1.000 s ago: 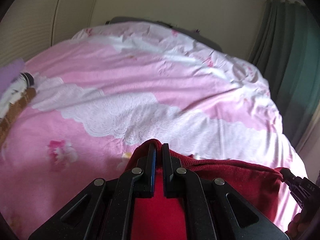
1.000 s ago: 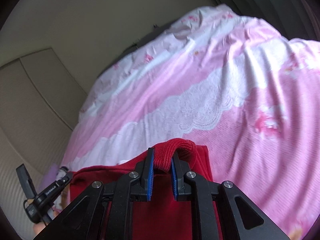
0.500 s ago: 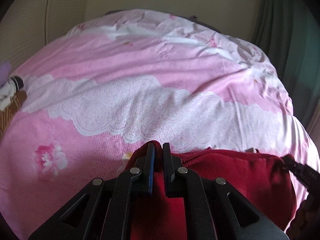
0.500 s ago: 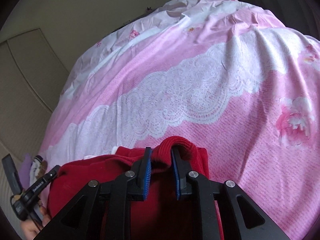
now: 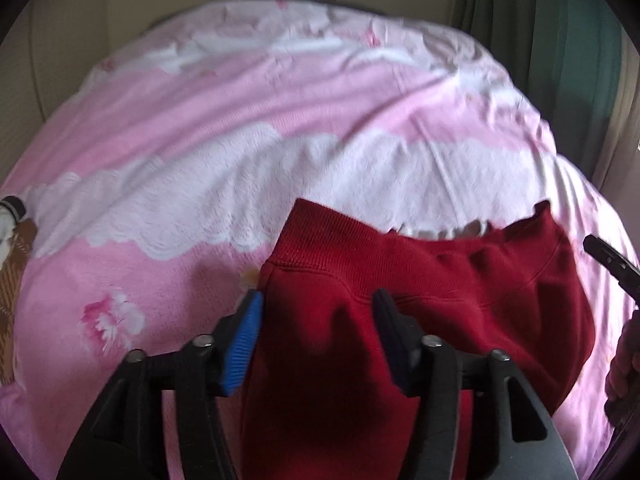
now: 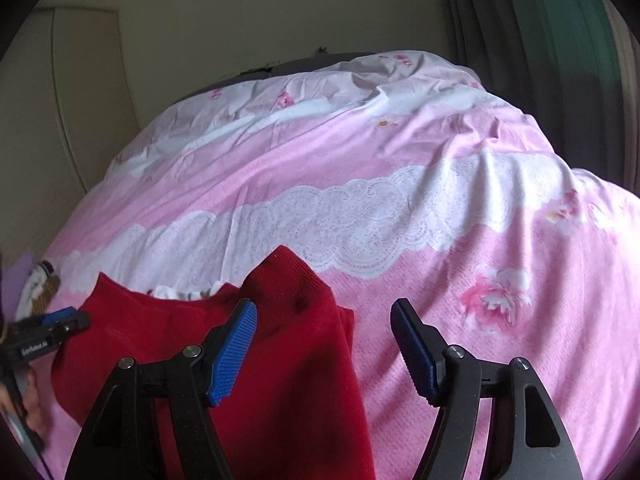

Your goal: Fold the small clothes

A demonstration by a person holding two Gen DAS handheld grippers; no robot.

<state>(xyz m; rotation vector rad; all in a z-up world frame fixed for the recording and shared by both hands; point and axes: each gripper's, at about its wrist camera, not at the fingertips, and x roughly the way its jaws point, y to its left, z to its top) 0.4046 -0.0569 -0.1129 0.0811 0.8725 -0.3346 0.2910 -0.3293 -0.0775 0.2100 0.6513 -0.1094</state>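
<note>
Red sweater (image 5: 400, 300): lies on pink bedspread (image 5: 240, 120), ribbed cuffs toward the far side. My left tongs (image 5: 316, 312): wide, straddling one sleeve, gripping nothing. My right tongs (image 6: 324, 320): wide, empty, left finger over the other sleeve. Brown cloth (image 5: 12, 264): bedspread's left edge.

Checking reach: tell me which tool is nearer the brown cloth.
Left. The left tool is over the red garment, toward the brown cloth; the right tool is farther away.

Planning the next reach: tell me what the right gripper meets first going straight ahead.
The right gripper, jaws open, points past the red knit garment on its left; ahead lies the pink floral bedspread, likely first contact, though depth is unclear.
</note>
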